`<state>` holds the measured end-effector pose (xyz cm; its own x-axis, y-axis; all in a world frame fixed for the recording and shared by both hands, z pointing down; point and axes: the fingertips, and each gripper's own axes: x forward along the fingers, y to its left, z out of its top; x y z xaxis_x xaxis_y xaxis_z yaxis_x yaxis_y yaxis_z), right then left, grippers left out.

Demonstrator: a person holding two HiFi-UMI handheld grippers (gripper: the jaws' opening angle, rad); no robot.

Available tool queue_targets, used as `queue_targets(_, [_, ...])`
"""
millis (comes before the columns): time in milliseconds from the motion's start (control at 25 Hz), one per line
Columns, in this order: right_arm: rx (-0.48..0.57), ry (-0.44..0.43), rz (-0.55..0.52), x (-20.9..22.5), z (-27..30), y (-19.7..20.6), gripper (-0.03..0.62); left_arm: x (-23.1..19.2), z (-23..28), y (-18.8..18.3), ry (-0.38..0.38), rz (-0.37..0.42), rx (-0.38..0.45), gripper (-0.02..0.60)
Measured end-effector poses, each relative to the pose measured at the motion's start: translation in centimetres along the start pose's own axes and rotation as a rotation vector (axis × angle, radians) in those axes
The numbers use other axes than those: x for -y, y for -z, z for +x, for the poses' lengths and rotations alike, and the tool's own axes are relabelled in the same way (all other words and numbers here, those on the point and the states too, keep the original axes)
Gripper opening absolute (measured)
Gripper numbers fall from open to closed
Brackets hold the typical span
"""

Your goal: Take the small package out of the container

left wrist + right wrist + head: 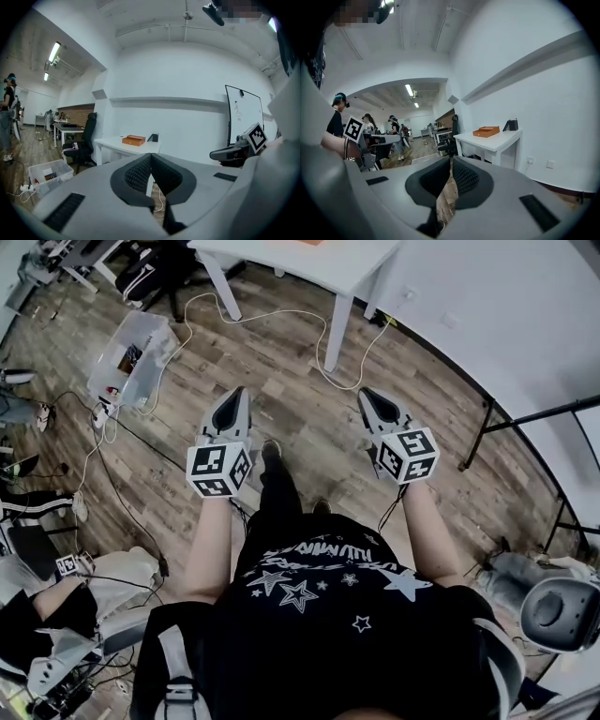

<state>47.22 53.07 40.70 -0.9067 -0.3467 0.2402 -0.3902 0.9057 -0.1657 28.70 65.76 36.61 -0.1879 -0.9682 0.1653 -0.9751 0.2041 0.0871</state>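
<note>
A person holds both grippers out at waist height over a wooden floor. My left gripper [235, 397] is shut, its jaws meeting at the tip with nothing between them [151, 157]. My right gripper [369, 397] is also shut and empty [451, 161]. Both point toward a white table [343, 272] against the wall. An orange-brown box [133, 139] lies on that table, also seen in the right gripper view [486, 131], with a small dark object [153, 137] beside it. No small package is visible.
A clear plastic bin [132, 354] with items stands on the floor at left, with cables and a power strip [101, 414] around it. A black office chair [84, 140] stands left of the table. People [337, 123] stand farther back. A whiteboard [243, 117] hangs right.
</note>
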Motion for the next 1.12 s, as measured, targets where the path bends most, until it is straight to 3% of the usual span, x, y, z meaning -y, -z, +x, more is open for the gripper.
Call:
queue_targets(320, [-0.062, 0.047, 0.012, 4.8, 10.7, -0.9, 0.049, -7.9, 10.7, -0.5, 0.022, -0.041, -0.018, 0.02])
queue_targets(720, [-0.072, 0.145, 0.082, 9.1, 29.5, -7.1, 0.049, -22.2, 25.2, -4.6, 0.115, -0.021, -0.058, 0.02])
queue_targets(1120, [-0.104, 0.263, 0.122, 10.2, 37.8, -8.0, 0.049, -30.0, 32.5, -4.8, 0.23, -0.027, -0.084, 0.02])
